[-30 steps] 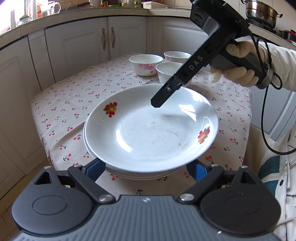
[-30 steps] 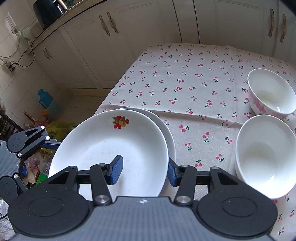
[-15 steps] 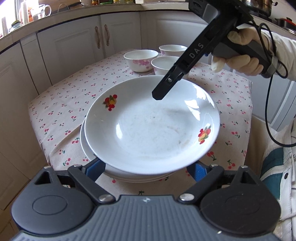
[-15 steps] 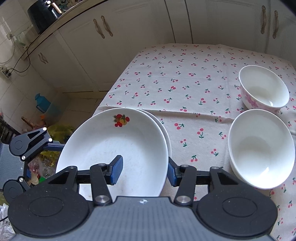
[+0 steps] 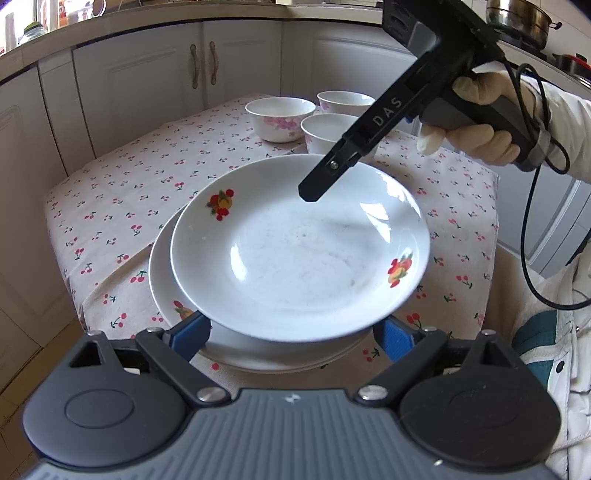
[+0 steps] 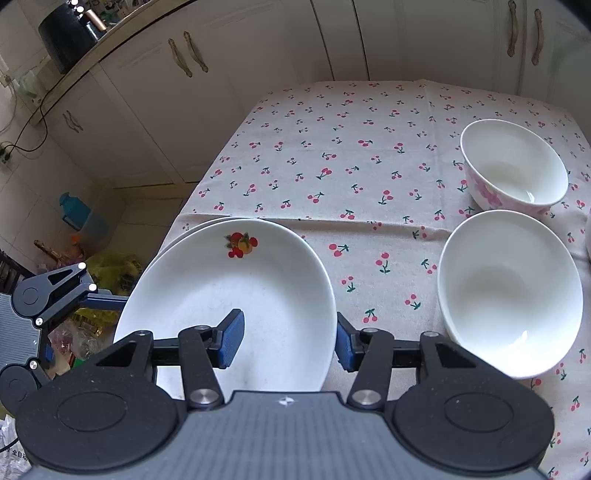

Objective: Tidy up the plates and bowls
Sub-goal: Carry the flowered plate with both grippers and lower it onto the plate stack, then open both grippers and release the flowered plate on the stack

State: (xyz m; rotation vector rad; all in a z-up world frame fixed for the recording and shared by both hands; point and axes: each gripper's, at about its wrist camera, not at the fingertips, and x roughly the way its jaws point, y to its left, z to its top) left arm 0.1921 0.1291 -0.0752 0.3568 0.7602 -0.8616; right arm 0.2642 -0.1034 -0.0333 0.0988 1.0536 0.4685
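Note:
A white plate with fruit prints [image 5: 299, 251] [image 6: 229, 306] lies on top of other white plates [image 5: 162, 280] at the near corner of the table. My left gripper [image 5: 291, 336] is open, its blue pads [image 5: 192, 332] on either side of the top plate's near rim. My right gripper [image 6: 290, 339] is open, straddling the plate's rim: one pad [image 6: 231, 338] is over the plate, the other outside it. It also shows in the left wrist view [image 5: 314, 188], above the plate's far side. Three white bowls [image 5: 280, 118] [image 6: 511, 291] [image 6: 513, 166] stand beyond.
The table has a cherry-print cloth [image 5: 147, 177] [image 6: 351, 147]. White kitchen cabinets [image 5: 147, 81] surround it. A pot [image 5: 517, 18] sits on the counter at right. Bags and a blue jug [image 6: 77, 210] are on the floor at the left of the table.
The left wrist view has pulled back and up, so the plates look smaller and farther. The right gripper has stayed over the top plate's rim. Both grippers remain open.

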